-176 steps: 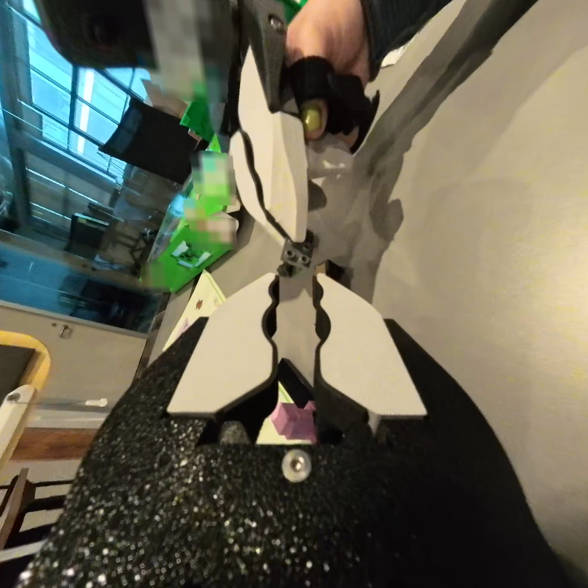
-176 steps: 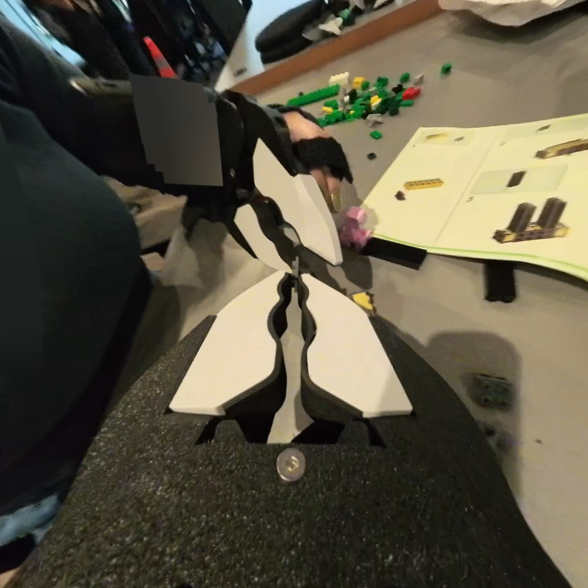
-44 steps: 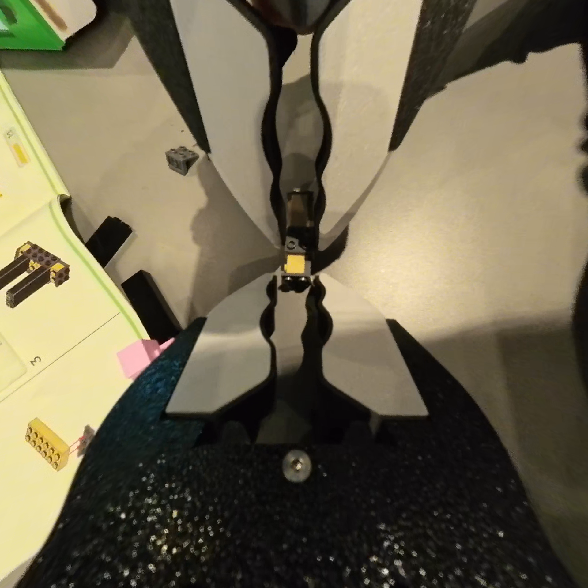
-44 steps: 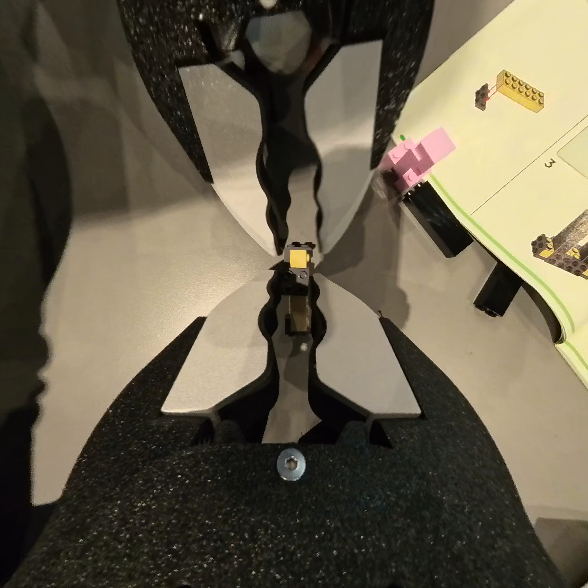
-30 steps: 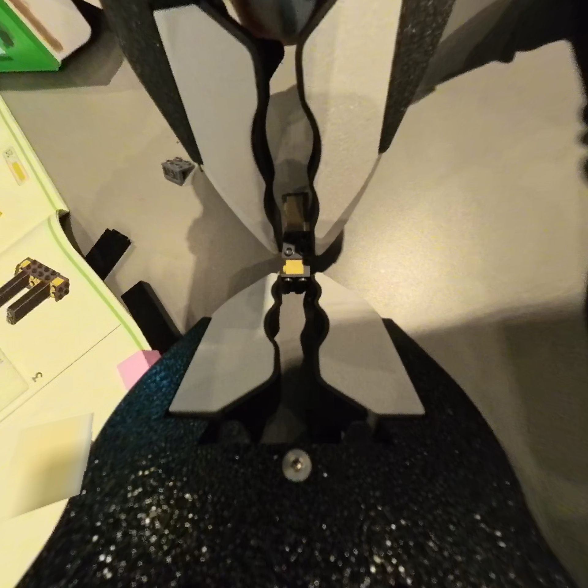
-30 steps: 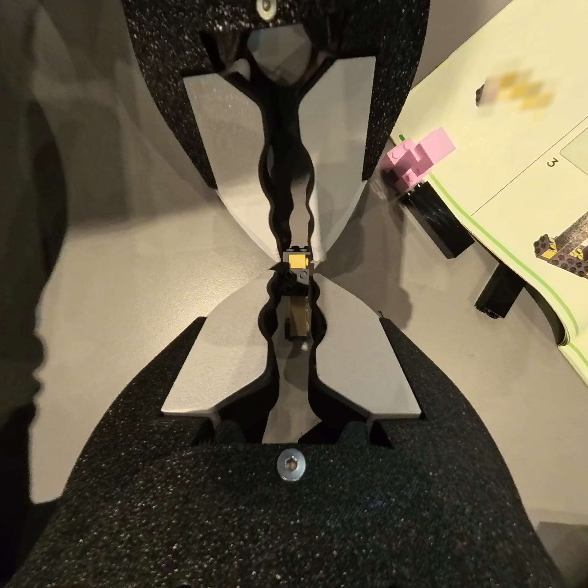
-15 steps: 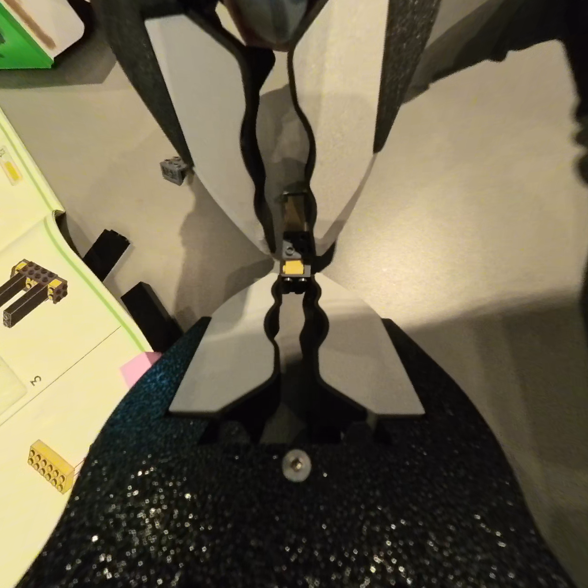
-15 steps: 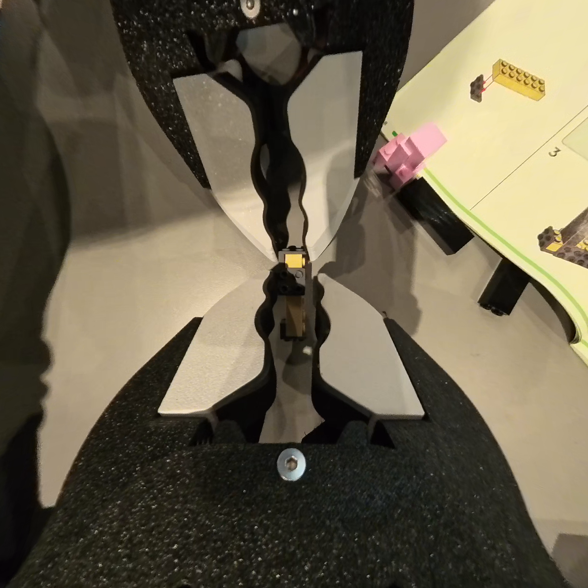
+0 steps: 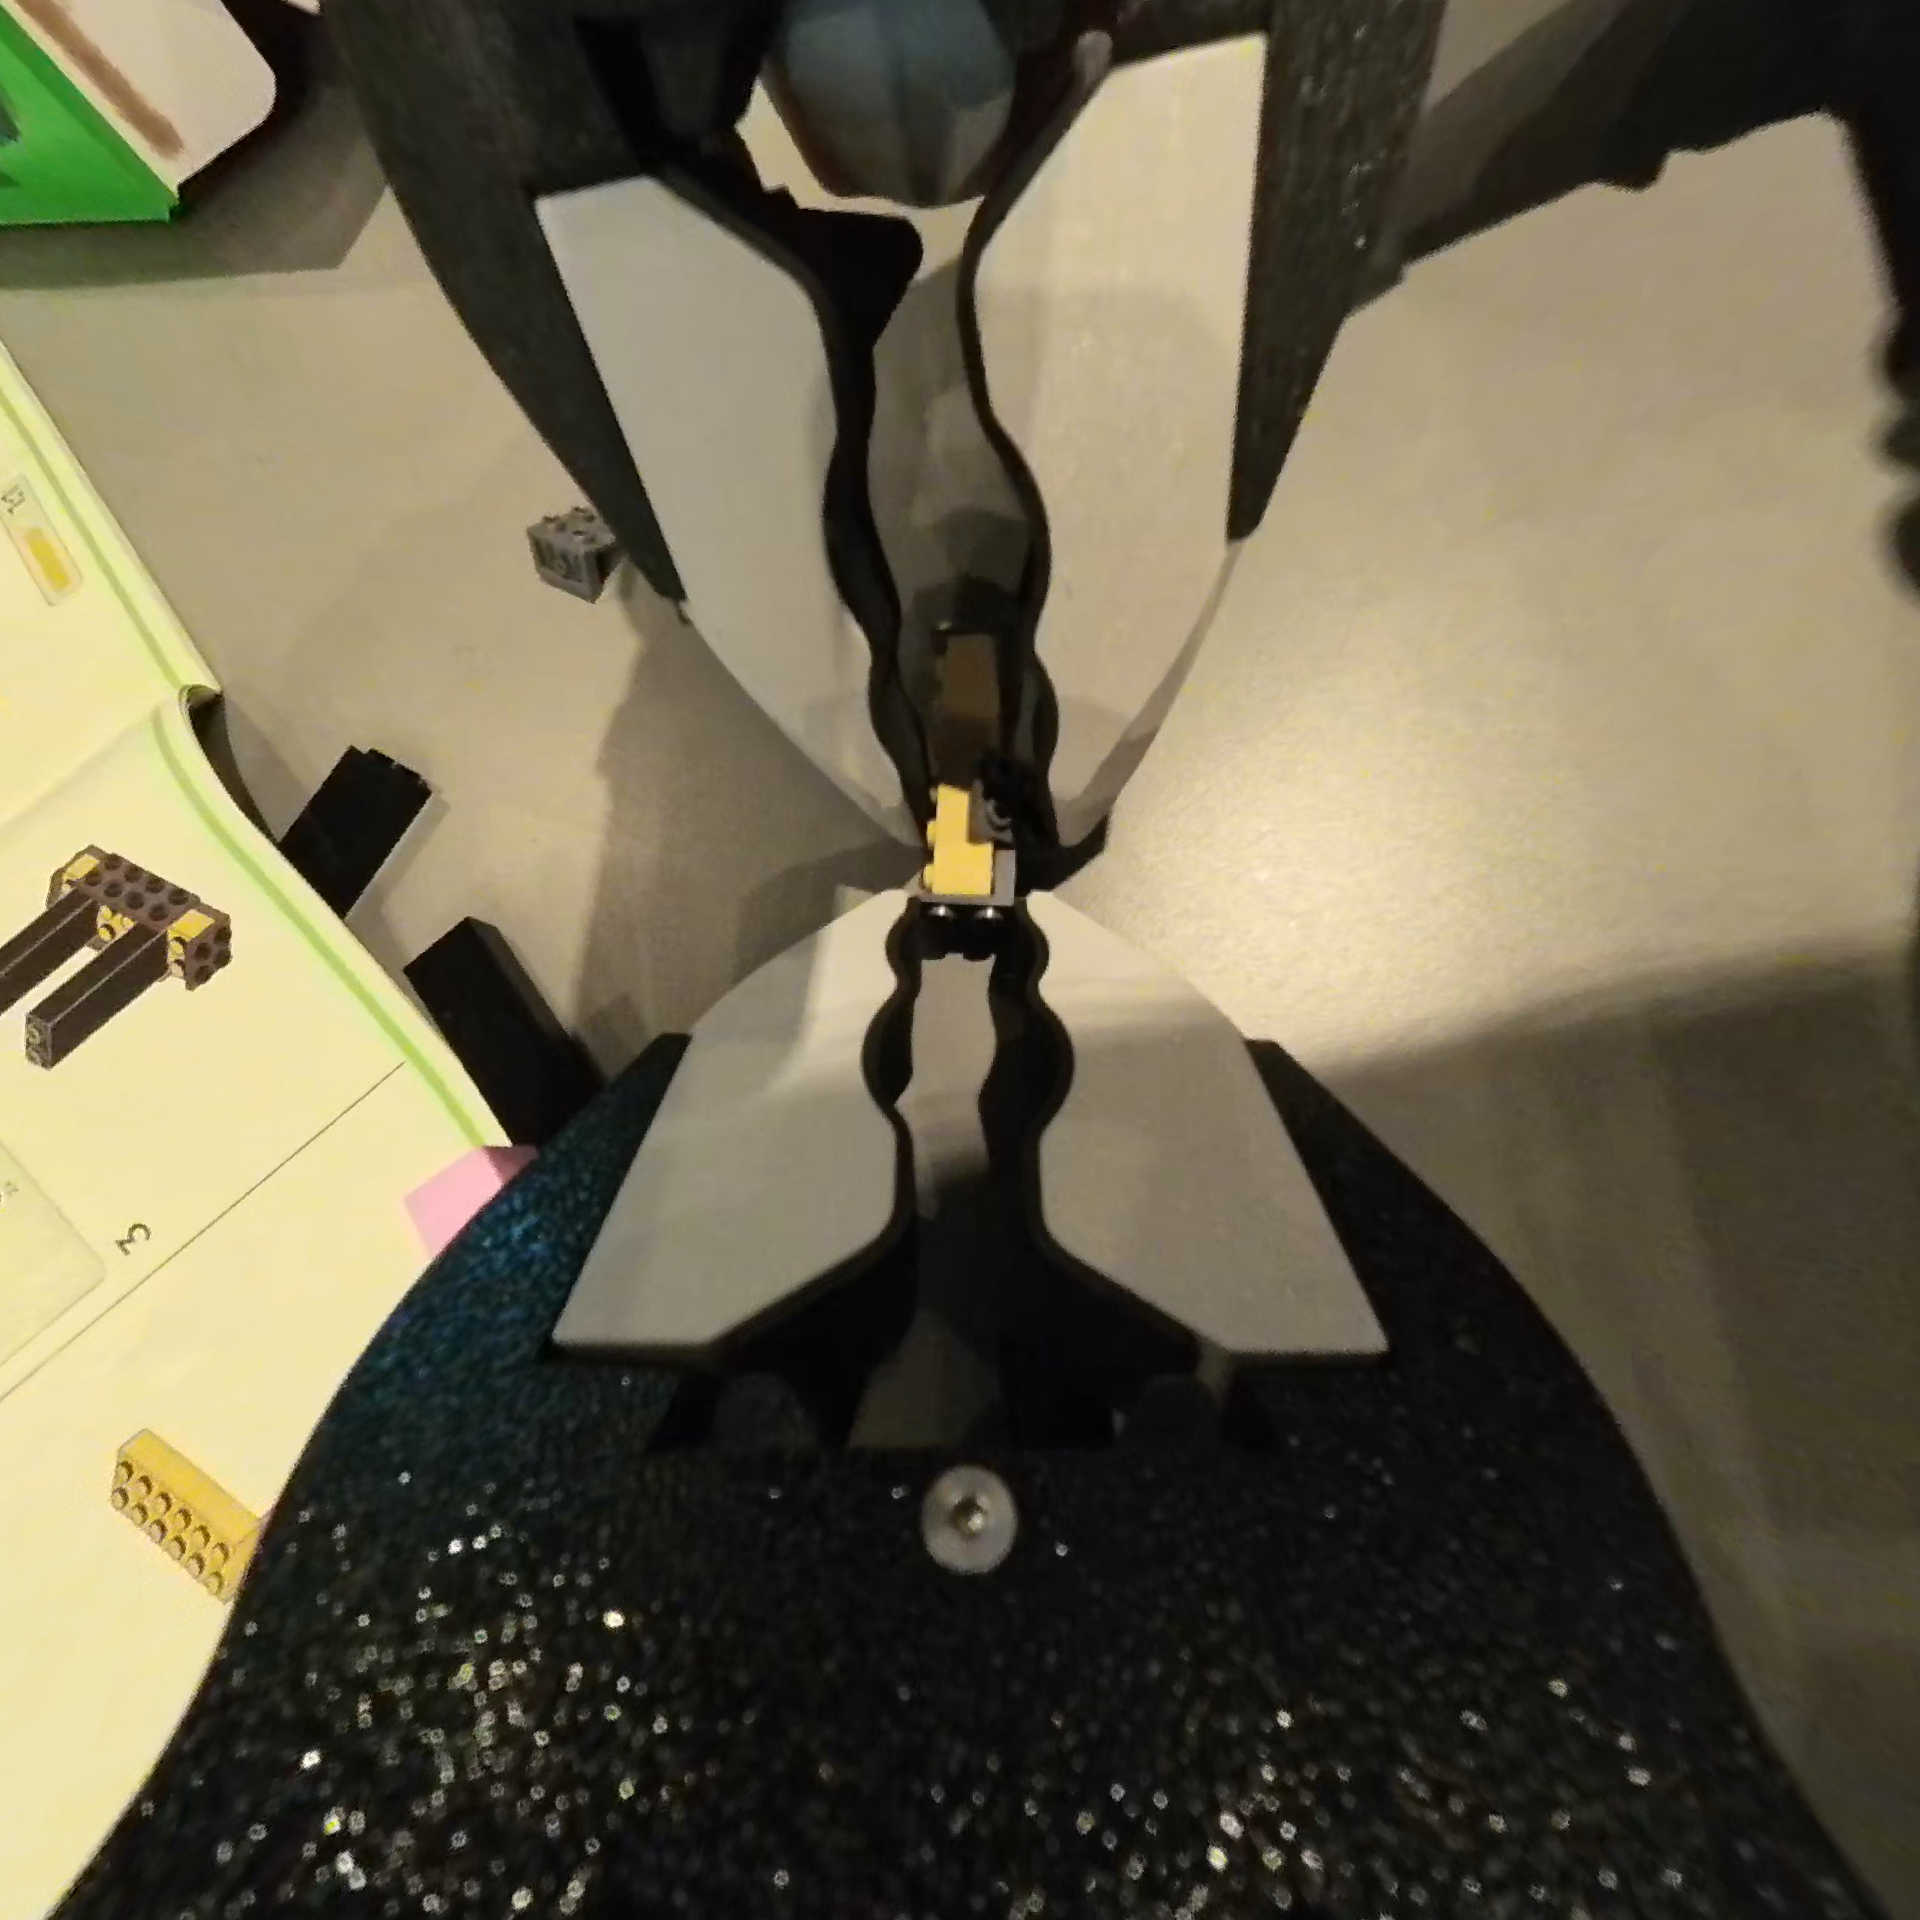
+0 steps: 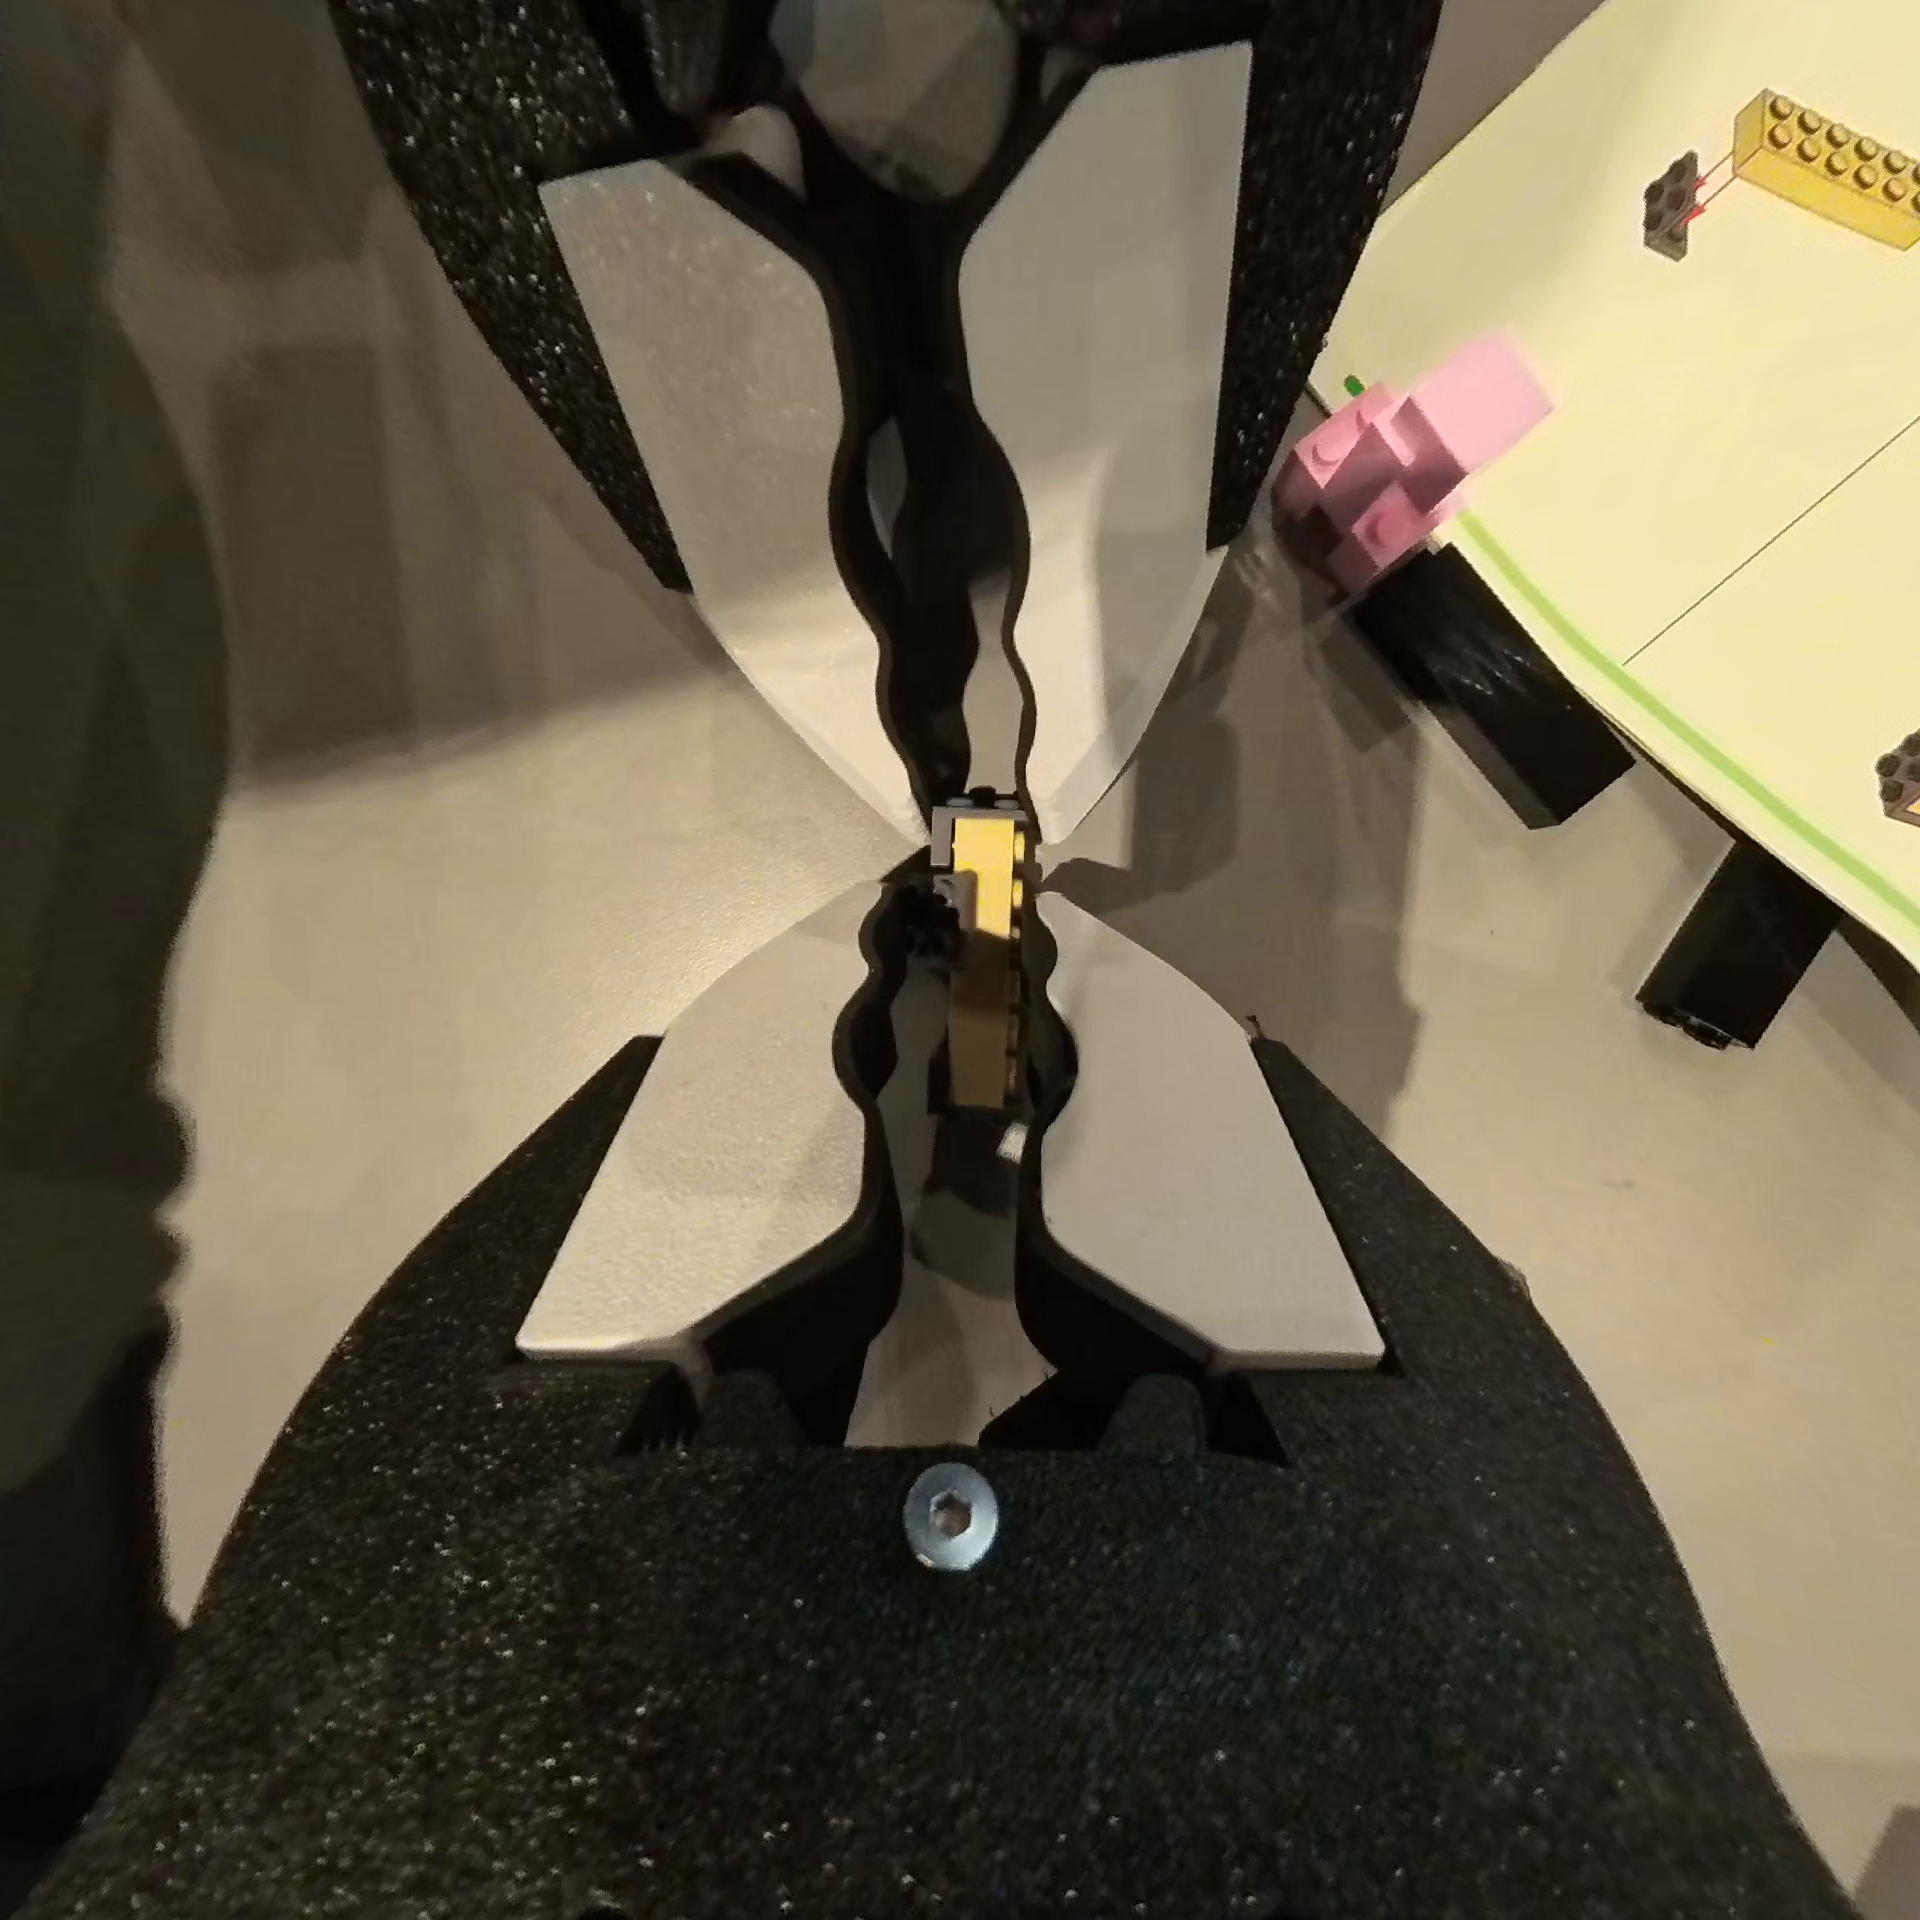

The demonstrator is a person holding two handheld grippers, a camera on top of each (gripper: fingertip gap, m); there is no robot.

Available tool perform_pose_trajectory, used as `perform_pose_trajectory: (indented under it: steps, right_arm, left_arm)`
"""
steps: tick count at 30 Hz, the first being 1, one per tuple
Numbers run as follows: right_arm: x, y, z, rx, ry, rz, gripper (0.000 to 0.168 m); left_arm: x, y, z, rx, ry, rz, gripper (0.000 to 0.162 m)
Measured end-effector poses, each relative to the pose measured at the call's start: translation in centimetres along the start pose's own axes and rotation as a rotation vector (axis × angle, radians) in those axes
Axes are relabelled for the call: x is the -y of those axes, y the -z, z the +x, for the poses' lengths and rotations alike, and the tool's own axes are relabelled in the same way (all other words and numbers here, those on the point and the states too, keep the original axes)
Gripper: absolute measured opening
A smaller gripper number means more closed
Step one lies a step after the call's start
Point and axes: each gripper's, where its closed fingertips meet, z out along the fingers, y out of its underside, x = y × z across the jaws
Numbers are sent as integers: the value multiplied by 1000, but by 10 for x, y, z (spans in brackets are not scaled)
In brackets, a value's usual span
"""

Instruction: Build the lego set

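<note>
My two grippers meet tip to tip above the grey table. In the left wrist view my left gripper is shut on a small dark brick with two studs showing. My right gripper is shut on a long yellow brick that lies along its fingers. The yellow brick's end presses against the small dark brick, seen as a grey piece in the right wrist view. The yellow brick sits slightly askew to it. Whether the two are fully joined is hidden by the fingertips.
An open instruction booklet lies beside the grippers, also in the right wrist view. Two long black bricks lie half under its edge. A pink brick cluster, a loose small grey brick and a green box are nearby. Less than 4 cm separates the two grippers' tips.
The yellow brick has turned in the right gripper, so more of its yellow side shows at the joint. Both grippers stayed shut and tip to tip.
</note>
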Motion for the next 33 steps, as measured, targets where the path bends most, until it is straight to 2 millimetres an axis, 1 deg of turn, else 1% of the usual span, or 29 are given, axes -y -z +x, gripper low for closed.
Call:
perform_pose_trajectory:
  steps: [10, 18, 28, 33]
  right_arm:
    - [4, 9, 2, 18, -39, 51, 17]
    - [6, 6, 3, 24, -60, 78, 19]
    - [6, 6, 4, 6, -78, 67, 19]
    - [5, 7, 6, -1, -80, 70, 16]
  left_arm:
    - [0, 0, 0, -3, -7, -2, 16]
    - [0, 0, 0, -3, -4, -3, 16]
    - [-1, 1, -1, 5, 9, -4, 16]
    - [0, 0, -4, 45, -9, 3, 20]
